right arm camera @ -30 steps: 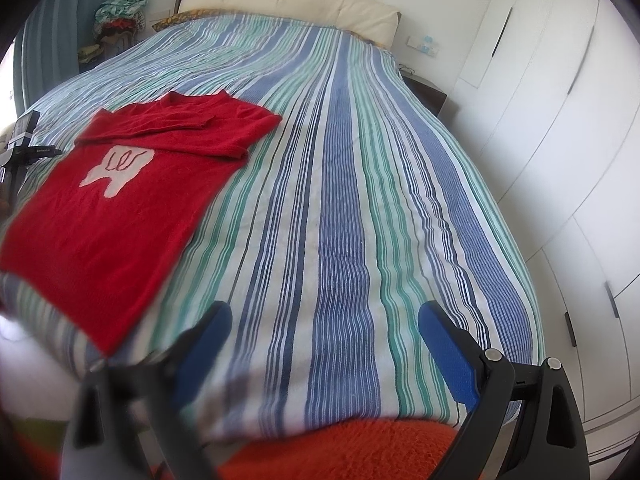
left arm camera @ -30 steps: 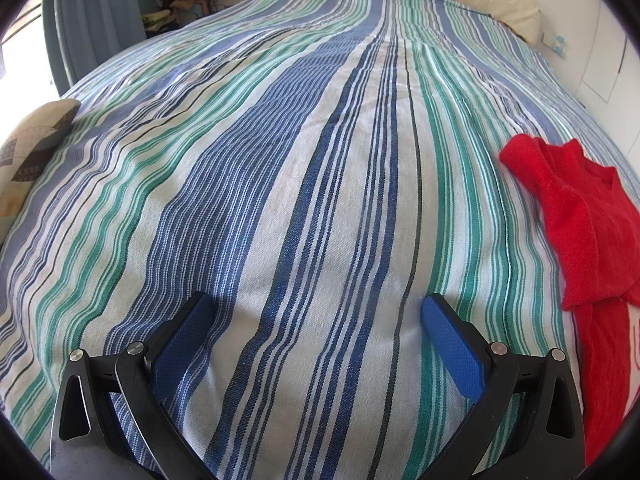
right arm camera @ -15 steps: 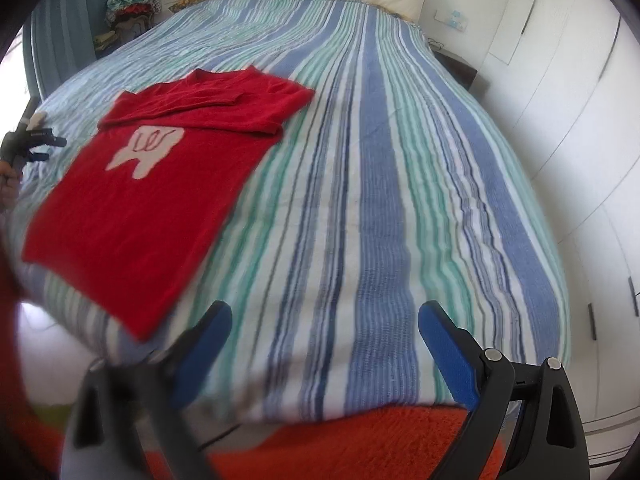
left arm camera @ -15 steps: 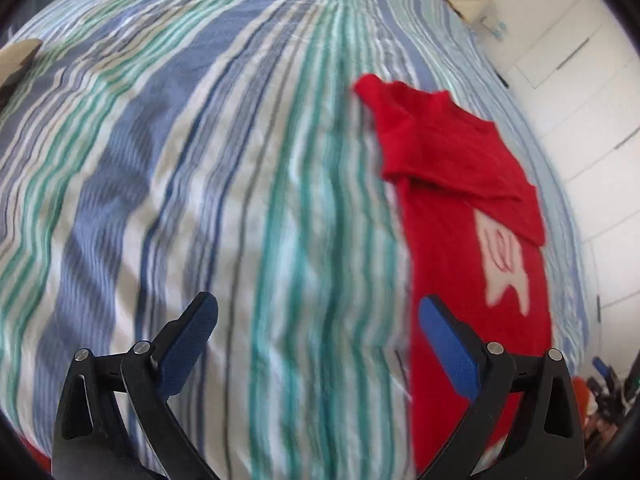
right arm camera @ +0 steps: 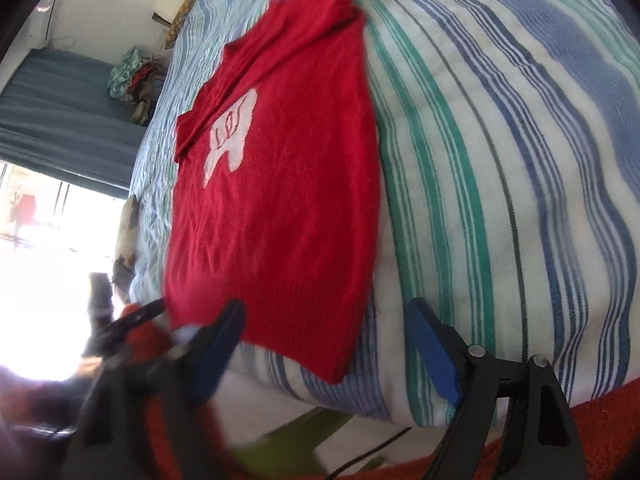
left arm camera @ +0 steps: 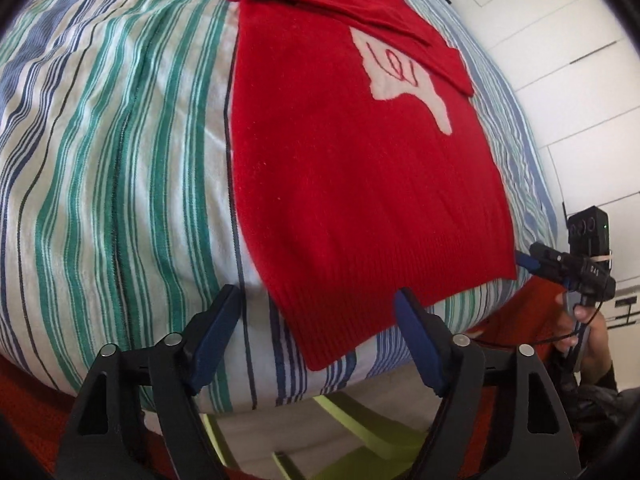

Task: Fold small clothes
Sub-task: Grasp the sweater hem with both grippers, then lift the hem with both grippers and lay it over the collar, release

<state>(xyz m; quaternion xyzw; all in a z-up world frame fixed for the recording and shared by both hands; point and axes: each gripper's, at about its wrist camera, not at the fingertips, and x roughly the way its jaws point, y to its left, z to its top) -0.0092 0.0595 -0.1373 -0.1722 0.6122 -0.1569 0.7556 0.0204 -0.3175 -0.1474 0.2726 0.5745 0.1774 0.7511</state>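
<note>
A small red sweater (left arm camera: 352, 152) with a white tooth motif lies flat on the striped bed, sleeves folded across its top, hem hanging at the bed's near edge. My left gripper (left arm camera: 318, 300) is open, its blue pads on either side of the hem's left corner. My right gripper (right arm camera: 326, 316) is open at the hem's right corner and also shows at the right of the left wrist view (left arm camera: 532, 260). The sweater fills the middle of the right wrist view (right arm camera: 280, 200).
The blue, green and white striped bedspread (left arm camera: 120, 140) covers the bed. White wardrobe doors (left arm camera: 560, 40) stand to the right. A pile of clothes (right arm camera: 134, 76), a blue curtain and a bright window lie beyond the bed. An orange rug (right arm camera: 600, 420) lies below.
Both grippers have swung in and down toward the sweater's hem at the bed's near edge. The sweater has not moved. Both stay open.
</note>
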